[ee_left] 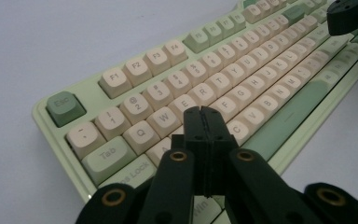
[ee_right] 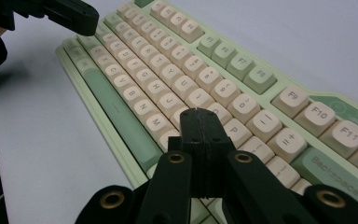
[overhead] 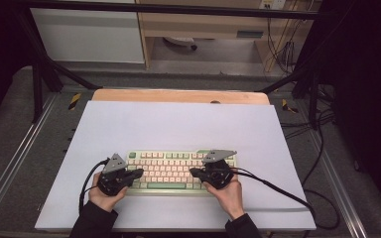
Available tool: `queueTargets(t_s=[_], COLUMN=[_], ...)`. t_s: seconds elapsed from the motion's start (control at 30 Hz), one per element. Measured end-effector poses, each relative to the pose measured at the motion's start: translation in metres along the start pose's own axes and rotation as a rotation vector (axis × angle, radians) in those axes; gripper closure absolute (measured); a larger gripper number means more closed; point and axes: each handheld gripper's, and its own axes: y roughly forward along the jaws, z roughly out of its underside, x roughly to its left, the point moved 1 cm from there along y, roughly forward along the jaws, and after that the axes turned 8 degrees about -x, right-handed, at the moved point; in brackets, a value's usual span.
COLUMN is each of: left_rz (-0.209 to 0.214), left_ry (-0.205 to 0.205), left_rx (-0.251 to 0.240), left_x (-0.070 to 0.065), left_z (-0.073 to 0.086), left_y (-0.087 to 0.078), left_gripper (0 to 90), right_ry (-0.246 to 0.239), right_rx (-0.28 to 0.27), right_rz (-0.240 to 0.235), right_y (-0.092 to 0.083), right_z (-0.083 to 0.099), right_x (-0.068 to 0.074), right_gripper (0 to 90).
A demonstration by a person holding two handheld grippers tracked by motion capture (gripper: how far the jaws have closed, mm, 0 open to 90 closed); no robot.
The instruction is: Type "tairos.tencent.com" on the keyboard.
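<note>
A broad white sheet (overhead: 178,124) covered the wooden table (overhead: 178,95), and near its front edge, square to the person, lay the pale green keyboard with cream keycaps (overhead: 171,171). The left gripper (overhead: 138,173) hung over the keyboard's left end, jaws pressed together with nothing between them, tips above the letter keys near the Tab key (ee_left: 106,155). The right gripper (overhead: 193,172) hovered over the right end, jaws likewise clamped on nothing, close to the green Backspace key (ee_right: 332,176).
</note>
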Motion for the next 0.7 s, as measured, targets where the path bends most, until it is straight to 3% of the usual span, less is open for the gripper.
queueTargets(t_s=[0.7], left_rz=[0.035], left_ry=[0.036], left_rx=[0.04], left_x=[-0.022], left_z=[-0.002], left_y=[0.026], left_gripper=[90.0], right_ry=[0.012], right_rx=[-0.015], right_rz=[0.013], right_y=[-0.014], right_z=[0.01], right_x=[-0.006], right_gripper=[90.0])
